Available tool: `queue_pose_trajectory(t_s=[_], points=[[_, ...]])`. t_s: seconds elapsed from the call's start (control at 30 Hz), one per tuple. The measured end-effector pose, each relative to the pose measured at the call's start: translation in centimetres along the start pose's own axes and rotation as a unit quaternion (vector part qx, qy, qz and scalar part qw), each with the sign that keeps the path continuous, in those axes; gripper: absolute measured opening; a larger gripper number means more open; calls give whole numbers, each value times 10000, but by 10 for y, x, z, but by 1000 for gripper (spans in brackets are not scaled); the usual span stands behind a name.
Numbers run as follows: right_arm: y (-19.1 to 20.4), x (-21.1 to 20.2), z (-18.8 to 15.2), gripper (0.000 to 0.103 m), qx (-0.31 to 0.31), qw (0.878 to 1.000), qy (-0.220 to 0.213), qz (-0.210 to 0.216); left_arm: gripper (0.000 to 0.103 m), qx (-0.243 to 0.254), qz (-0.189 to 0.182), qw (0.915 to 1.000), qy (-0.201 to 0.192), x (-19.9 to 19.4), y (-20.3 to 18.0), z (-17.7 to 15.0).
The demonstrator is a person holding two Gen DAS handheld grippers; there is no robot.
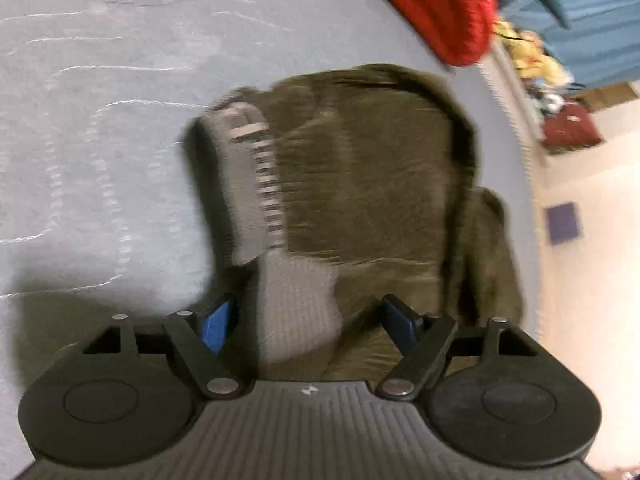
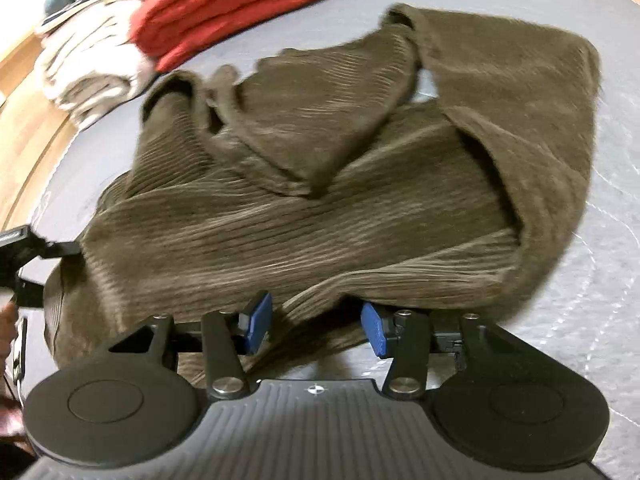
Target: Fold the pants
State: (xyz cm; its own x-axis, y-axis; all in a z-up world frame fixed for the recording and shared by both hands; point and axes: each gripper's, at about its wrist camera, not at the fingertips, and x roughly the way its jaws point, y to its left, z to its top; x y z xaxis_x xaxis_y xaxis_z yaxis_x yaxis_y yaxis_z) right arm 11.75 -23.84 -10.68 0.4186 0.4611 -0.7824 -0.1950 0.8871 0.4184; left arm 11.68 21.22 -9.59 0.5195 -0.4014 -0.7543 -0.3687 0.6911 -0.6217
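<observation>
1. A red folded knit (image 2: 228,8) and a pale folded pile (image 2: 88,72) are seen beyond the pants (image 2: 320,200), on the grey quilted bed (image 2: 580,300).
2. The pants are of ribbed olive corduroy, bunched and partly doubled over; the long axis cannot be told.
3. The left claw (image 1: 308,328) is spread wide over a grey lining patch (image 1: 296,304).
4. The right claw (image 2: 316,328) is held open astride the near hem.

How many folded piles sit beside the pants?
2: a red pile beyond the pants, and a cream pile to its left. More may lie out of frame.
</observation>
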Motion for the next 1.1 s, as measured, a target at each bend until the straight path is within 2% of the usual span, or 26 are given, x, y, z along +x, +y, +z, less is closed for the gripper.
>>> queue_pose_trajectory(t_s=[0.1,0.2,0.23,0.3,0.47,0.53,0.57,0.6,0.63,0.67,0.7,0.77,0.9,1.0,1.03,1.1], points=[[-9,8,2,52,203,9998,48,60,86,-63,-79,9997,-211,-1,0,9],[-4,14,3,53,138,9999,18,-5,86,-301,325,9973,-578,2,8,15],[-2,16,3,54,111,9999,8,-30,86,-194,504,9958,-739,3,6,17],[3,18,3,54,19,9999,-8,-114,86,13,616,9942,-876,6,2,24],[9,17,0,54,-199,9995,-24,-231,86,335,958,9893,-1047,33,-6,39],[9,16,-2,46,-293,9991,-45,-304,84,645,1180,9852,-1065,46,-11,41],[10,16,-3,42,-370,9987,-49,-338,82,844,1287,9817,-1119,49,-16,41],[11,15,-5,35,-456,9983,-55,-358,72,1039,1441,9773,-1152,51,-21,41],[12,15,-7,27,-567,9977,-64,-369,55,1228,1628,9714,-1216,52,-25,42],[16,15,-8,21,-711,9967,-64,-378,50,1336,1723,9675,-1281,50,-27,44],[21,14,-11,13,-913,9950,-67,-391,39,1427,1739,9645,-1382,47,-29,46],[36,12,-18,11,-1484,9872,-214,-542,29,1602,1851,9543,-1717,36,-34,52],[70,-1,-34,8,-2581,9626,-694,-449,25,1590,2244,9260,-2586,7,-39,63],[92,-14,-45,8,-3087,9473,-860,19,25,1716,2564,9039,-2962,-1,-44,63],[98,-18,-49,8,-3207,9428,-892,190,27,1753,2588,9035,-2934,2,-45,63],[106,-20,-57,8,-3490,9321,-902,356,36,1760,2663,9090,-2679,8,-44,63]])
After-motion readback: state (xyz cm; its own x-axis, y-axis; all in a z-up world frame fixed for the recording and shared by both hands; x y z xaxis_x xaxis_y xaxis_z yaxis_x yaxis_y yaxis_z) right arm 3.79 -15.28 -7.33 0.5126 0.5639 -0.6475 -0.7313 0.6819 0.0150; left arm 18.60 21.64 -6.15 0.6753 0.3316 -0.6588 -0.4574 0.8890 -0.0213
